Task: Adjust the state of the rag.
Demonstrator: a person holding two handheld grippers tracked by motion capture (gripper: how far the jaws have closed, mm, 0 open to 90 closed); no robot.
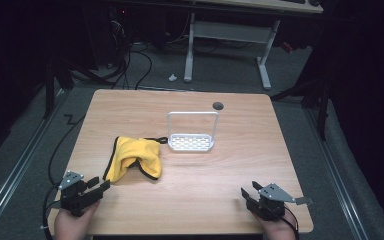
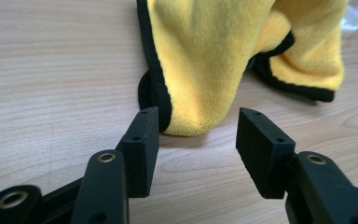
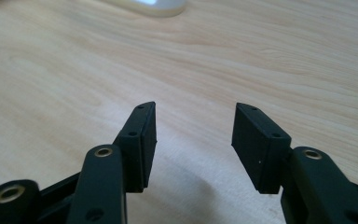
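The yellow cloth, cut off at the frame's top, is seen just ahead of the open, empty left tool, while the right tool is held open over bare table.

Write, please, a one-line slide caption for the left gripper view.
Open left gripper just short of a crumpled yellow cloth on the wooden table.

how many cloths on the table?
1: a yellow cloth, crumpled left of the white rack, just ahead of the left claw. None seen hidden.
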